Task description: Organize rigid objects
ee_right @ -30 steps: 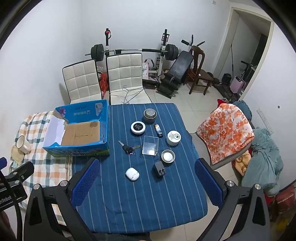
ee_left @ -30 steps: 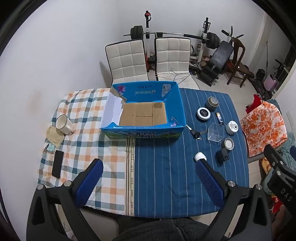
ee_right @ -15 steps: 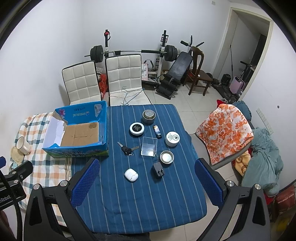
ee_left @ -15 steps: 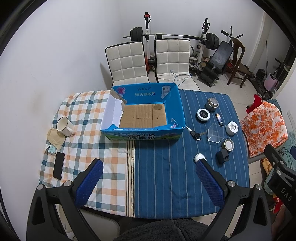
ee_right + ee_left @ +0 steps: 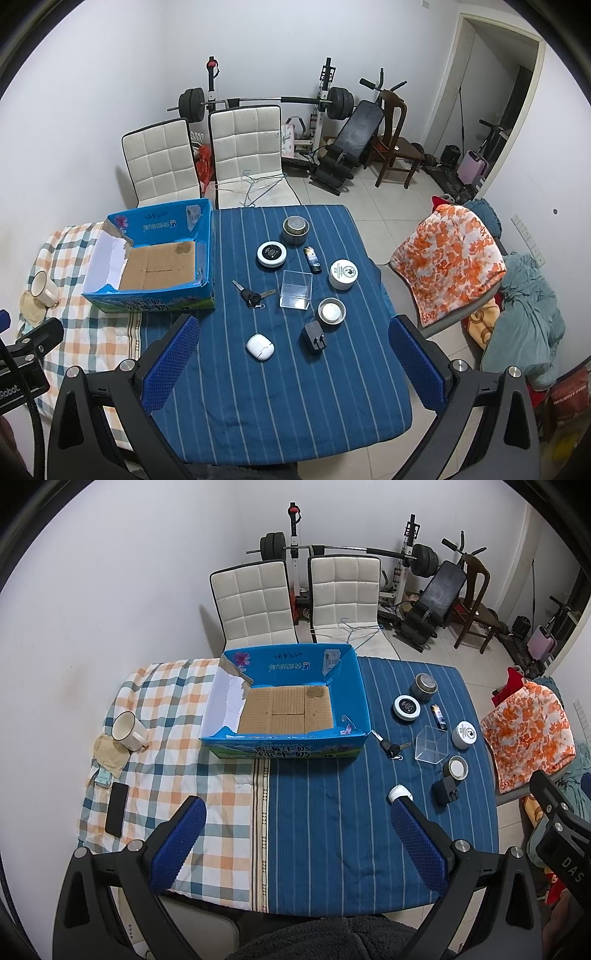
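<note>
An empty blue cardboard box (image 5: 284, 740) (image 5: 147, 295) stands mid-table. To its right on the blue striped cloth lie keys (image 5: 253, 294), a clear plastic cube (image 5: 295, 289), a white earbud case (image 5: 260, 346), a black charger (image 5: 314, 338), a small metal tin (image 5: 331, 311), a white jar (image 5: 343, 274), a black-and-white round tin (image 5: 272, 253), a lighter (image 5: 312, 259) and a metal canister (image 5: 295, 229). My left gripper (image 5: 295, 834) and right gripper (image 5: 291, 350) are open, empty, high above the table's near side.
A white mug (image 5: 127, 731) on a cloth and a black phone (image 5: 116, 808) lie on the checked cloth at the left. Two white chairs (image 5: 295, 605) stand behind the table, gym equipment beyond. A chair with an orange cloth (image 5: 450, 258) stands right.
Both views have pulled back and up slightly, so the table sits a little lower and smaller in frame. Nothing on the table has moved.
</note>
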`<state>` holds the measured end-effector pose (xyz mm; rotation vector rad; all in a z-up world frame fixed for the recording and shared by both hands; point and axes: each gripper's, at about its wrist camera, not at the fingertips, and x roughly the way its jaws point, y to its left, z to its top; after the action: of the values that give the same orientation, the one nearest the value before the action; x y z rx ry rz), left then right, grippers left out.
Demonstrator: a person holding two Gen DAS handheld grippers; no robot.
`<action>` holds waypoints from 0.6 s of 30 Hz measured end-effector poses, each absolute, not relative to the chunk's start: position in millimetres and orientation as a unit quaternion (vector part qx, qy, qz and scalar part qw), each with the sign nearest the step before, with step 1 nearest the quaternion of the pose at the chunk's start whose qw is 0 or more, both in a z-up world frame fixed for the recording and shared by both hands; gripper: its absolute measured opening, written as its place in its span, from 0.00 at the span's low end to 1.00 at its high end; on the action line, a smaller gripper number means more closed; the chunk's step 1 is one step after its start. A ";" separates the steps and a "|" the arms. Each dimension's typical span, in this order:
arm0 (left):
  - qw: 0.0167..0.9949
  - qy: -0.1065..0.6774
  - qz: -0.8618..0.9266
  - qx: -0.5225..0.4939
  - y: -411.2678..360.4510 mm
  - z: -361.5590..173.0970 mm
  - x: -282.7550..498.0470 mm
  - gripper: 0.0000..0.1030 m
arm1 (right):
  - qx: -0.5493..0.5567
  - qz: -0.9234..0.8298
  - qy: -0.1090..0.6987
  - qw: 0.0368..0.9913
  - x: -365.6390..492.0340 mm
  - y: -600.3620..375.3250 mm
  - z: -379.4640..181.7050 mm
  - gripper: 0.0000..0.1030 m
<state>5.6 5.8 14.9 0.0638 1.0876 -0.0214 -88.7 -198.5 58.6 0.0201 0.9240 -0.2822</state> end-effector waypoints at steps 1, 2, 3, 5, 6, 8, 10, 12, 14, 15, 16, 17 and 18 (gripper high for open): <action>0.855 0.517 -0.010 0.030 5.7 14.7 5.6 1.00 | 0.010 -0.135 0.444 0.886 -88.7 -198.9 58.7 1.00; 0.855 0.517 -0.010 0.030 5.7 15.1 5.9 1.00 | 0.010 -0.135 0.444 0.886 -88.0 -200.1 57.6 1.00; 0.855 0.517 -0.010 0.030 5.9 15.8 6.0 1.00 | 0.009 -0.135 0.444 0.886 -88.2 -200.6 56.7 1.00; 0.856 0.517 -0.011 0.030 7.8 16.2 7.8 1.00 | 0.008 -0.136 0.442 0.886 -88.8 -201.5 56.3 1.00; 0.856 0.517 -0.010 0.031 8.5 16.6 8.2 1.00 | 0.007 -0.136 0.443 0.886 -89.0 -202.1 55.3 1.00; 0.856 0.516 -0.010 0.031 8.5 16.7 8.6 1.00 | 0.008 -0.136 0.444 0.886 -89.5 -202.5 55.1 1.00; 0.856 0.516 -0.009 0.031 8.4 16.7 8.3 1.00 | 0.008 -0.135 0.443 0.886 -89.6 -201.7 55.5 1.00; 0.857 0.515 -0.008 0.030 9.7 18.0 10.2 1.00 | 0.008 -0.136 0.442 0.886 -89.1 -201.6 55.6 1.00; 0.857 0.515 -0.008 0.031 9.5 17.7 10.0 1.00 | 0.008 -0.136 0.442 0.886 -88.8 -201.3 55.7 1.00; 0.856 0.515 -0.008 0.031 10.0 18.4 10.7 1.00 | 0.008 -0.136 0.442 0.886 -88.5 -201.0 55.9 1.00; 0.856 0.516 -0.009 0.031 10.5 18.8 11.0 1.00 | 0.008 -0.136 0.442 0.887 -88.9 -201.2 55.3 1.00; 0.856 0.516 -0.009 0.031 9.9 17.7 10.0 1.00 | 0.008 -0.136 0.442 0.887 -88.7 -201.1 55.6 1.00; 0.856 0.516 -0.009 0.031 10.0 17.8 10.1 1.00 | 0.008 -0.136 0.443 0.886 -88.4 -201.1 55.9 1.00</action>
<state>10.1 10.0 17.8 0.0651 1.0848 -0.0197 -88.4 -201.1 55.9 0.0169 0.9204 -0.2827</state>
